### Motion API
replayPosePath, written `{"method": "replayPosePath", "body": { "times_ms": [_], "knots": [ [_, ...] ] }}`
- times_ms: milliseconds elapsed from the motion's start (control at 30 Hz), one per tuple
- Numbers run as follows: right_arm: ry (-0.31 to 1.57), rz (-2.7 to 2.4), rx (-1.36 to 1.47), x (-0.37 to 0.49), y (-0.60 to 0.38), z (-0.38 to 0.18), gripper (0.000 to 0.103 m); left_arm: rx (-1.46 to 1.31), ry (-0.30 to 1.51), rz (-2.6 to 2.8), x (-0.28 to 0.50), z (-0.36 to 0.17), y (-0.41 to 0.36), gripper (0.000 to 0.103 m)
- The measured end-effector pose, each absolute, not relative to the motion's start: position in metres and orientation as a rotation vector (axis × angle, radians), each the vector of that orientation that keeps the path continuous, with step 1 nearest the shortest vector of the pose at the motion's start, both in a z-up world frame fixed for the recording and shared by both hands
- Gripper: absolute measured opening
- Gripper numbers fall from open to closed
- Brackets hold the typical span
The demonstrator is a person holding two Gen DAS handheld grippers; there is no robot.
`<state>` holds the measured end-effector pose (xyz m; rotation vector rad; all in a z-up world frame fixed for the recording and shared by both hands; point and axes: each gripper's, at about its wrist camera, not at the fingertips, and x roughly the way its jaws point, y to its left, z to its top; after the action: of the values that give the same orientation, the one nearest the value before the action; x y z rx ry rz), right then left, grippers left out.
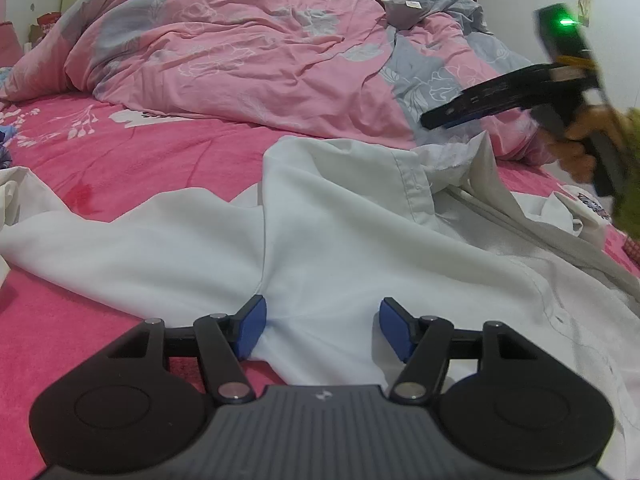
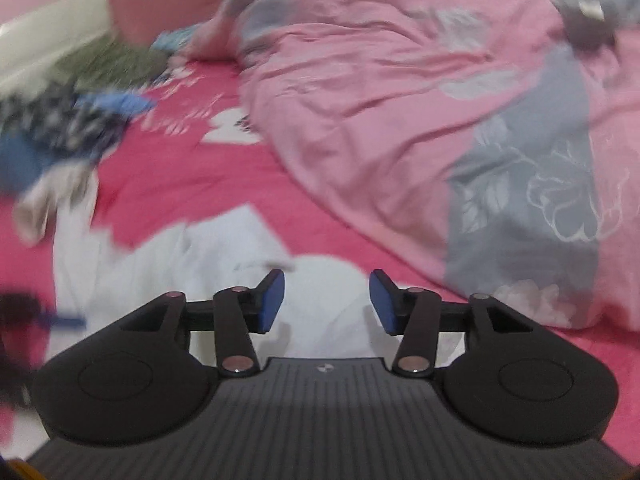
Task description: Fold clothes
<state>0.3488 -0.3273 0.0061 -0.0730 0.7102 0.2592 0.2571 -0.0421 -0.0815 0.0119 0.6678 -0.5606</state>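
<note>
Left tool (image 1: 320,322) wide open, pads flanking a fold of the white shirt (image 1: 320,248) but gripping nothing. Right tool (image 2: 327,300) also wide open, empty, above the shirt, which lies mid-frame on the pink bed (image 1: 160,152)

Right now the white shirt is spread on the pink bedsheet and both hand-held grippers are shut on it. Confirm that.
Not quite. The white shirt does lie on the pink bedsheet, but each wrist view shows its own hand-held gripper open: the left with shirt fabric between its blue pads, the right above the shirt.
</note>
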Motion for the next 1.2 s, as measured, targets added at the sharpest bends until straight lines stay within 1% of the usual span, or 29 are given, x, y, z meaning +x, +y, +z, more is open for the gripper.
{"method": "replayPosePath", "body": {
  "times_ms": [133,233,467,633,733,800,900,967,1067,1200],
  "knots": [
    [0.786,0.274,-0.172,0.381,-0.319,-0.015,0.049,0.003,0.669,-0.566,0.257,-0.082,-0.041,0.065],
    [0.839,0.345,-0.219,0.383,-0.306,-0.032,0.049,-0.001,0.67,-0.568,0.258,-0.082,-0.041,0.065],
    [0.798,0.464,-0.29,0.363,-0.287,-0.041,0.052,0.003,0.67,-0.57,0.258,-0.082,-0.041,0.066],
    [0.807,0.477,-0.342,0.368,-0.275,-0.051,0.051,0.001,0.67,-0.57,0.258,-0.082,-0.041,0.066],
    [0.801,0.521,-0.301,0.37,-0.272,-0.048,0.05,0.001,0.67,-0.57,0.257,-0.082,-0.042,0.066],
    [0.821,0.526,-0.311,0.373,-0.268,-0.054,0.046,0.001,0.67,-0.57,0.257,-0.081,-0.042,0.066],
    [0.824,0.521,-0.319,0.374,-0.262,-0.058,0.036,-0.001,0.671,-0.57,0.257,-0.081,-0.042,0.066],
    [0.814,0.507,-0.318,0.373,-0.26,-0.057,0.011,-0.001,0.671,-0.569,0.257,-0.081,-0.042,0.066],
    [0.762,0.46,-0.349,0.37,-0.259,-0.049,0.005,-0.001,0.671,-0.569,0.257,-0.081,-0.042,0.066],
    [0.68,0.359,-0.487,0.369,-0.25,-0.043,0.005,0.0,0.671,-0.569,0.257,-0.081,-0.043,0.066]
  ]
}}
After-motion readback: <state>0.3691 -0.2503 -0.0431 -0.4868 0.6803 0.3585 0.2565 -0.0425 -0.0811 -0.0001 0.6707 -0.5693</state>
